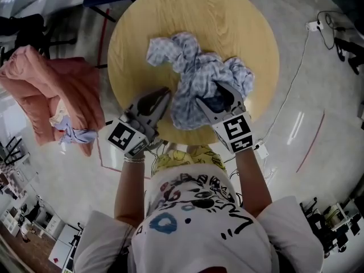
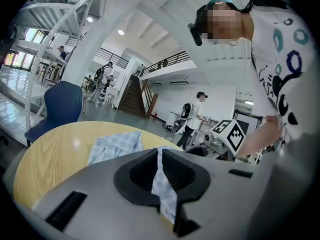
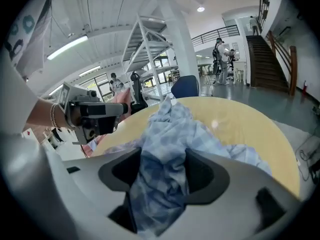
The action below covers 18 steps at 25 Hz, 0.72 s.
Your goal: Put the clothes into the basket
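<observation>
A crumpled blue-and-white checked garment [image 1: 193, 73] lies on the round wooden table [image 1: 227, 16]. My left gripper [image 1: 162, 98] is at the garment's near left edge, shut on a thin fold of the checked cloth [image 2: 162, 184] that runs between its pads. My right gripper [image 1: 219, 92] is over the garment's near right part with its jaws spread wide. A thick bunch of the cloth [image 3: 165, 174] fills the gap between them. A pink fabric basket [image 1: 51, 95] sits on the floor left of the table, with a light checked piece [image 1: 71, 132] at its edge.
A blue chair [image 2: 62, 106] stands behind the table. A white cable and power strip [image 1: 315, 24] lie on the floor at the right, beside red tape lines. People stand far off by a staircase [image 2: 132, 96].
</observation>
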### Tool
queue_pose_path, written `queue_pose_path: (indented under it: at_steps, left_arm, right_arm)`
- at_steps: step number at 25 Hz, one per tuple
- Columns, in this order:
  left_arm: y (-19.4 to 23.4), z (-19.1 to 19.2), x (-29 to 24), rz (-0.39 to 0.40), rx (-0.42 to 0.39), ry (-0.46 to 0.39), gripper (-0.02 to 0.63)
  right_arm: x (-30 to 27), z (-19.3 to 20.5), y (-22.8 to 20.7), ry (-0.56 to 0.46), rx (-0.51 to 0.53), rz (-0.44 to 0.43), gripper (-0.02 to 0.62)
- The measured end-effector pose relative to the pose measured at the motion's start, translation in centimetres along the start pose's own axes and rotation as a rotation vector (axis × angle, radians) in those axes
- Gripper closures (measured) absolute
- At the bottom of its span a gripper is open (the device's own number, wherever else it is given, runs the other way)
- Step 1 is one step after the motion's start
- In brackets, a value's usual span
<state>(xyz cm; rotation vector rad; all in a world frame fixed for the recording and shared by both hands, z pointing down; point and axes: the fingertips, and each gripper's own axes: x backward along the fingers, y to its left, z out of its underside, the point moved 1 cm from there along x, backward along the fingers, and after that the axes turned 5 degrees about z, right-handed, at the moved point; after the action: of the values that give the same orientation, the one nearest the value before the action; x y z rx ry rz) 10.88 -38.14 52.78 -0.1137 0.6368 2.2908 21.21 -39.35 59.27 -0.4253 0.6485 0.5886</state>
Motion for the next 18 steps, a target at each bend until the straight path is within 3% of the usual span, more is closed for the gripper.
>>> queue_pose_path:
  at_steps: [11,18]
  left_arm:
    - [-0.4,-0.1,0.7,-0.007,0.011,-0.018,0.579]
    - [-0.4,1.0,1.8,-0.017,0.035,-0.015,0.58]
  right_arm:
    - [-1.4,0.7,0.1,0.073,0.05,0.081,0.355]
    - [-1.1,1.2,0.4,0.056,0.026,0.065,0.492]
